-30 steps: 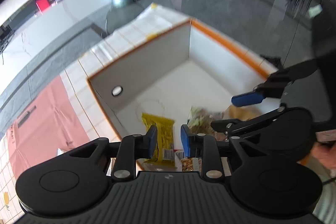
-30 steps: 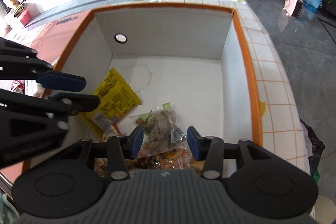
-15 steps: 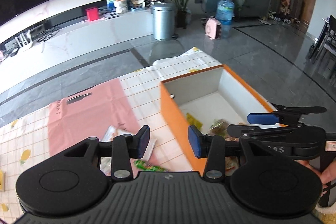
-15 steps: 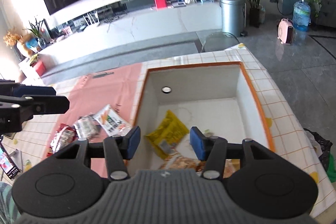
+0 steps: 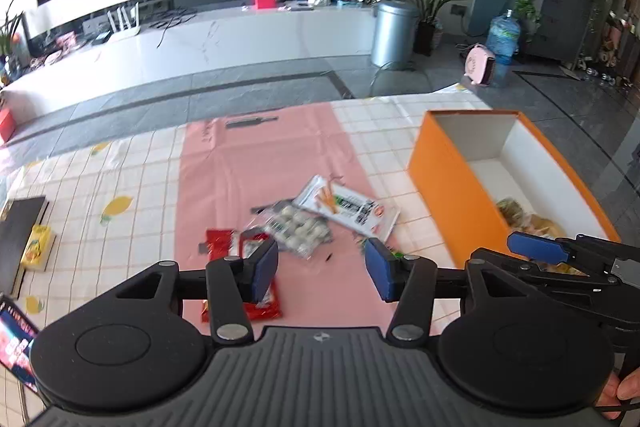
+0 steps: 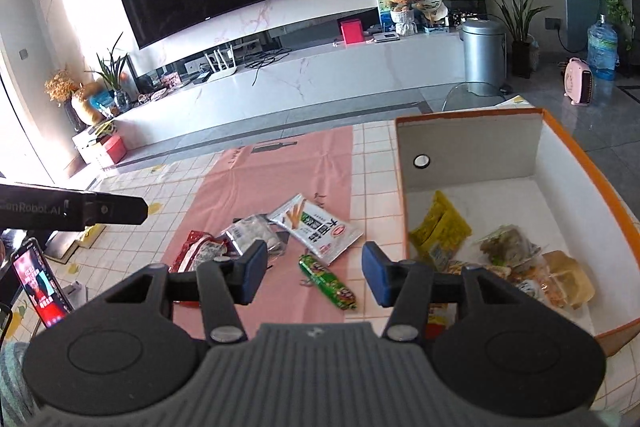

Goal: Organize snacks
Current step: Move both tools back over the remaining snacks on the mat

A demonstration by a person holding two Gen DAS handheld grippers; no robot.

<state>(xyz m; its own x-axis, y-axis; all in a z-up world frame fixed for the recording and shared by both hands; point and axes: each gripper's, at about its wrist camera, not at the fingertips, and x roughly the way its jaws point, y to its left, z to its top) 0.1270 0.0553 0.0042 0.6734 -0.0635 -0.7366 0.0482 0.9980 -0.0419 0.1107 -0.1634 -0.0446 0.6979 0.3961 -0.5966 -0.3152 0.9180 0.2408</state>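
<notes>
An orange box (image 5: 444, 183) with white inside stands at the table's right; it also shows in the right wrist view (image 6: 472, 143) with several snack packs inside, one yellow (image 6: 438, 229). Loose snacks lie on a pink mat (image 5: 260, 163): a white pack with stick pictures (image 6: 316, 223), a clear pack of pale balls (image 5: 296, 225), a red pack (image 5: 218, 243) and a green sausage-shaped pack (image 6: 328, 281). My left gripper (image 5: 322, 269) is open and empty above the mat. My right gripper (image 6: 314, 273) is open and empty, above the green pack.
A checked tablecloth (image 5: 120, 187) covers the table. A phone (image 6: 40, 283) stands at the left edge. A dark book (image 5: 18, 227) and a small yellow pack (image 5: 38, 247) lie at the far left. Beyond the table are a TV bench and floor.
Both grippers have risen out of the box and swung left, from above the box contents to above the loose snacks on the mat. Both have opened wider.
</notes>
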